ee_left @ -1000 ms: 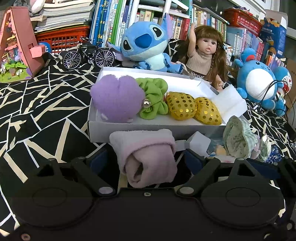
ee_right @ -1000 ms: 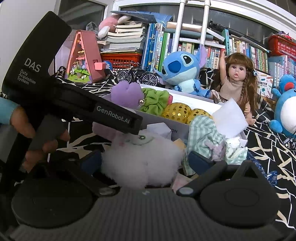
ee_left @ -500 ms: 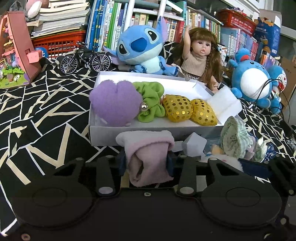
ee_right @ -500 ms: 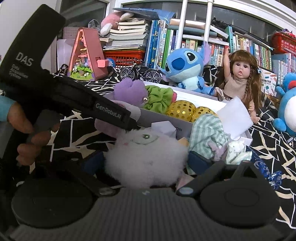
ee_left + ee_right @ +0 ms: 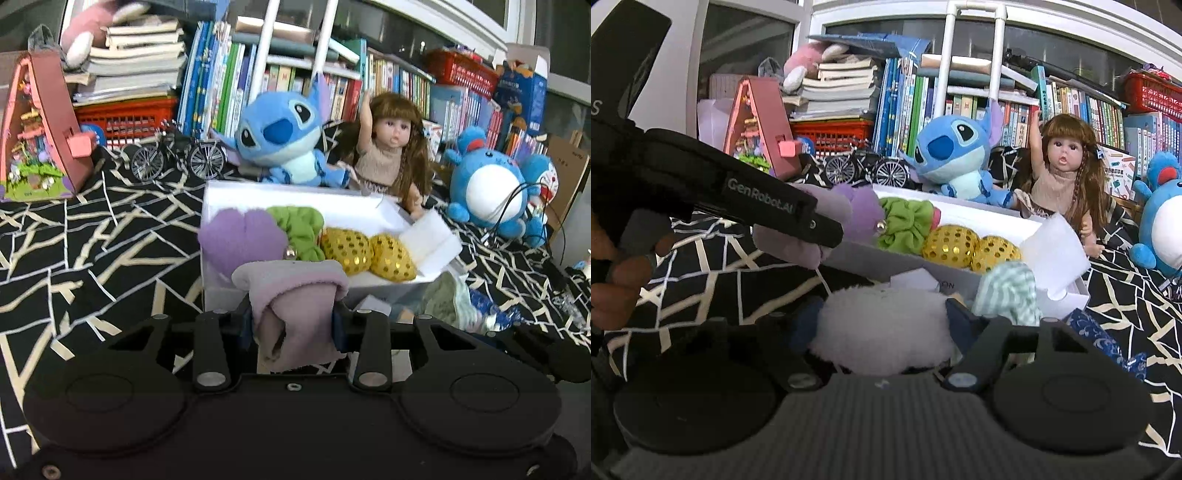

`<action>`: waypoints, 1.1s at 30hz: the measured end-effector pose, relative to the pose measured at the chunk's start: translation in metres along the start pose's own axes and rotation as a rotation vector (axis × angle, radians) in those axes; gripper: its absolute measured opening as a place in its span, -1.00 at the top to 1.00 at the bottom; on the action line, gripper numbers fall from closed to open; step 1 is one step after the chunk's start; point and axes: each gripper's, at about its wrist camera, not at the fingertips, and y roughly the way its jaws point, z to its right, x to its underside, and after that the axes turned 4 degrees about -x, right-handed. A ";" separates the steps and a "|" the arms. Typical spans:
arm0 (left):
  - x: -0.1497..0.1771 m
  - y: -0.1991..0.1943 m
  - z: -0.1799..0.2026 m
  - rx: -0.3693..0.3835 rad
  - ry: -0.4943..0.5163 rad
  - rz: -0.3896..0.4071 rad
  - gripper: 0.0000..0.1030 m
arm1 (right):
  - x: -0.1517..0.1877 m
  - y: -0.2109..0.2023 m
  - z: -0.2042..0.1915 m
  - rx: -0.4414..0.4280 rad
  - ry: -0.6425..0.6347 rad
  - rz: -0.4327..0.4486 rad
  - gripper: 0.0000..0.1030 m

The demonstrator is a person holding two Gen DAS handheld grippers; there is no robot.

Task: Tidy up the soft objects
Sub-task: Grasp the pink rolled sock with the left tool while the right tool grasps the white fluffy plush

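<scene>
My left gripper [image 5: 293,325] is shut on a folded lilac-pink cloth [image 5: 295,291], held a little above the patterned cover just before the white box [image 5: 280,192]. In the box lie a purple plush [image 5: 240,236], a green scrunchie [image 5: 299,229] and two gold sequin balls [image 5: 347,247]. From the right wrist view the left gripper [image 5: 827,238] shows at the left with the cloth [image 5: 798,247] hanging from it, a hand on its grip. My right gripper [image 5: 882,325] has a white fluffy toy [image 5: 882,321] between its fingers; its jaws are closing and the pads press into the fluff.
A green checked soft item [image 5: 1004,291] and a blue patterned cloth [image 5: 1100,339] lie by the box's near right corner. Behind the box sit a blue plush alien [image 5: 280,136], a doll [image 5: 391,147] and a round blue plush [image 5: 487,188]. A model bicycle [image 5: 177,155], a toy house [image 5: 37,133] and bookshelves stand at the back.
The left jaws closed on the lilac-pink cloth and lifted it up toward the box. The right jaws narrowed from wide open until they squeeze the white fluffy toy.
</scene>
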 end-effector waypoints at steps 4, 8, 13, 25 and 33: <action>-0.005 -0.010 -0.003 0.002 -0.007 0.025 0.27 | -0.004 -0.004 -0.002 0.002 0.002 0.022 -0.01; -0.009 -0.017 -0.006 -0.001 -0.014 0.040 0.27 | -0.007 -0.006 -0.003 0.014 -0.002 0.029 0.10; -0.010 -0.019 -0.009 -0.002 -0.021 0.042 0.27 | -0.004 -0.001 0.001 0.010 0.015 0.005 -0.22; -0.005 -0.015 -0.015 -0.010 -0.035 0.020 0.27 | 0.007 0.017 -0.001 0.006 0.007 -0.056 -0.78; -0.004 -0.011 -0.020 -0.020 -0.045 0.013 0.27 | 0.010 0.032 -0.003 0.023 -0.023 -0.090 -0.87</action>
